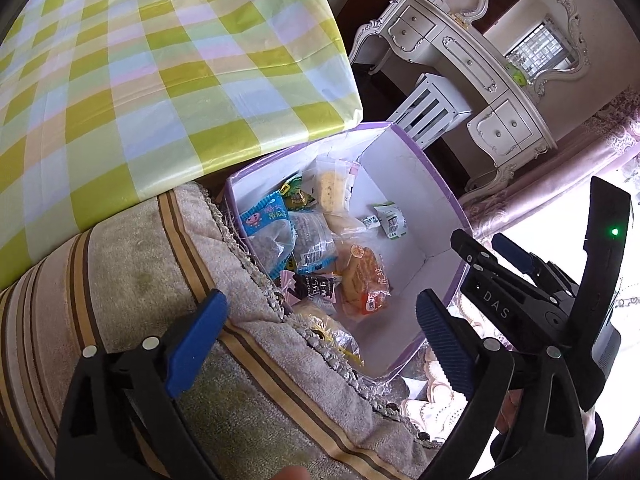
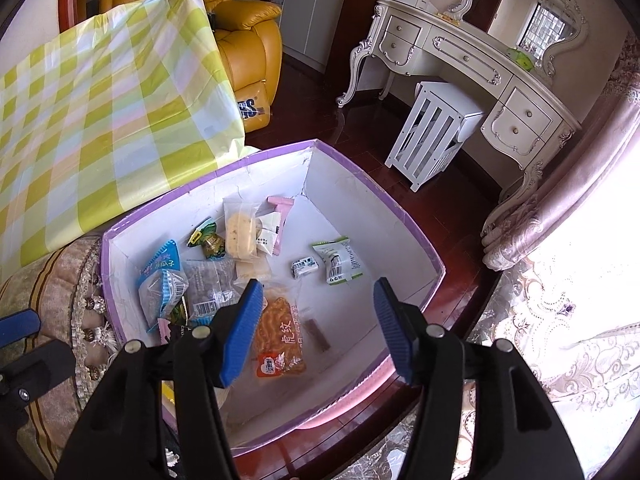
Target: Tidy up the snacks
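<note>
A white box with a purple rim [image 2: 360, 176] [image 1: 424, 168] stands on the dark floor and holds several wrapped snacks. Among them are an orange tiger-stripe bread packet [image 2: 280, 332] [image 1: 362, 280], a blue packet [image 2: 162, 276] [image 1: 266, 216], a yellow cake in clear wrap [image 2: 240, 232] and a small green-and-white packet [image 2: 338, 260] [image 1: 390, 218]. My right gripper [image 2: 318, 330] hangs over the box's near half, open, with nothing between its blue pads. My left gripper [image 1: 320, 340] is wide open above the box's near-left edge and holds nothing.
A striped, fringed cushion [image 1: 140, 280] presses against the box's left side. Behind it lies a yellow-green checked cloth [image 2: 100, 120]. A white slatted stool [image 2: 436, 132], an ornate dressing table [image 2: 472, 60] and a yellow armchair [image 2: 240, 32] stand further back. Lace curtain [image 2: 560, 320] hangs at right.
</note>
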Action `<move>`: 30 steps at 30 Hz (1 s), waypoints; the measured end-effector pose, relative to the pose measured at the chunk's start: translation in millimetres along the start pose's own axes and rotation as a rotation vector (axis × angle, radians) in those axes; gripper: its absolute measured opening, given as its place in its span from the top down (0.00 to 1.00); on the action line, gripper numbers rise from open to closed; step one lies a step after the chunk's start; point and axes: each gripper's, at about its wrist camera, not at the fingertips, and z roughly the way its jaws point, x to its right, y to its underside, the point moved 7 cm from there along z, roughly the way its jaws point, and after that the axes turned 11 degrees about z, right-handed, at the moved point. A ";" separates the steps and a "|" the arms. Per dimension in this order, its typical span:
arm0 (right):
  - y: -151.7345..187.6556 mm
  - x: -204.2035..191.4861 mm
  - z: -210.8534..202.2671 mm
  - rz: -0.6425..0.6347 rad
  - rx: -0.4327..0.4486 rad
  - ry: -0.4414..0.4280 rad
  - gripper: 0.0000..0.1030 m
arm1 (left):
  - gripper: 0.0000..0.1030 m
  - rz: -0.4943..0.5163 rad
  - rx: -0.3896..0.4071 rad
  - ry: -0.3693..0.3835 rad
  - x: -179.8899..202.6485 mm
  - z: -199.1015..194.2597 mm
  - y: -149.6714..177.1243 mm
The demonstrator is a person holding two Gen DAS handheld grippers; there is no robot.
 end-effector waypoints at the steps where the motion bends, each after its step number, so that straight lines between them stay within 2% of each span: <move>1: 0.0 0.3 0.2 0.001 -0.001 0.000 0.44 | 0.07 0.000 0.002 0.006 0.3 -0.1 0.0; 3: -0.3 0.6 0.1 0.000 0.000 0.002 0.44 | 0.04 0.000 0.005 0.021 0.4 0.6 -0.3; 13: 1.9 -1.9 0.9 -0.010 -0.005 -0.005 0.44 | 0.04 -0.006 -0.002 0.031 -1.3 4.3 -2.6; 30: 2.0 -3.5 1.1 -0.012 -0.005 -0.006 0.42 | 0.04 -0.004 0.005 0.019 -1.0 5.5 -3.2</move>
